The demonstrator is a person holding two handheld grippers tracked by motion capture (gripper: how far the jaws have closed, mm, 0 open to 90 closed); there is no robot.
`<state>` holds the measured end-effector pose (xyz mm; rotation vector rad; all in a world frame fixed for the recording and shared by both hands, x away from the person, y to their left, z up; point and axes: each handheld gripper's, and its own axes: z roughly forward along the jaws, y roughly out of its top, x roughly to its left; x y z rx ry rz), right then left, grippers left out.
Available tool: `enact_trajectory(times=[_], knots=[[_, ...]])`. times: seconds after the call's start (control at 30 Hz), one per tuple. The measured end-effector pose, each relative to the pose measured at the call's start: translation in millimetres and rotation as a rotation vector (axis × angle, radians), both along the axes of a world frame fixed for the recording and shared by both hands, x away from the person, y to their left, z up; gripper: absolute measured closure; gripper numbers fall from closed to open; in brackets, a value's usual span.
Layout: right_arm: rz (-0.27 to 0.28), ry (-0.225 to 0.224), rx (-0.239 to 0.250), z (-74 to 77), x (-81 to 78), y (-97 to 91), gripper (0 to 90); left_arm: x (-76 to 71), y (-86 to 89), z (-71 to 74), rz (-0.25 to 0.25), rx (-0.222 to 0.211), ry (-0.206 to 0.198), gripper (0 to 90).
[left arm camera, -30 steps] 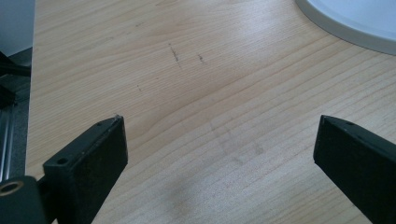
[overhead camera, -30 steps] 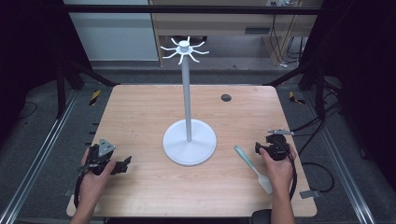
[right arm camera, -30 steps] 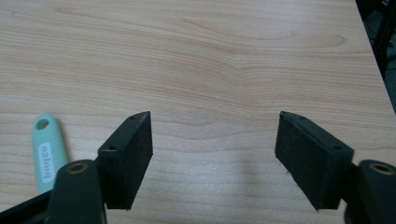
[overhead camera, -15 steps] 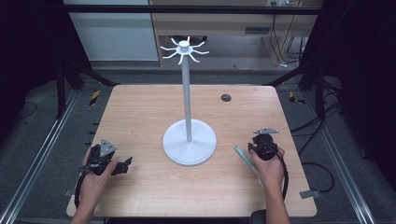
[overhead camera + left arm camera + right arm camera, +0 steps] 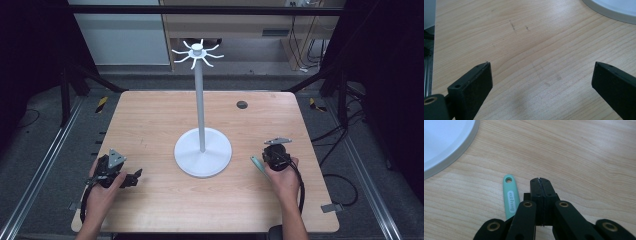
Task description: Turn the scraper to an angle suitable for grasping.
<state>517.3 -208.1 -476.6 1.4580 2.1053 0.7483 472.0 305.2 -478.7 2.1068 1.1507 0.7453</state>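
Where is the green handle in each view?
High view: green handle, lower right, beside the right hand.
Right gripper view: green handle, lower centre, left of the shut tongs.
Shared landmark: white stand base, whose rim curves upper left.

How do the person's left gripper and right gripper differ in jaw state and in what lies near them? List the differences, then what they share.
Jaws: the left gripper stands wide open; the right gripper has just closed, jaws pressed together with nothing between them.
Neighbours: bare table lies between the left gripper's jaws; a mint green handle lies on the wood just beside the right gripper's shut jaws.
Shared: both have black jaws, sit low over the table, and flank the white stand.
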Motion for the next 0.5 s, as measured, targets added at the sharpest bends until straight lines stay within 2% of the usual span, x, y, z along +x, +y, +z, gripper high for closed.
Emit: enact_trajectory(times=[0.3,0.5], knots=[[0.017,0.022,0.048,-2.1,2.1,0.8,90.0,0.1,-0.4,-0.4,-0.002,0.001,0.004,3.0],[0.035,0.051,0.049,-6.1,4.7,2.6,90.0,0.2,-0.9,-0.7,-0.006,0.005,0.008,3.0]])
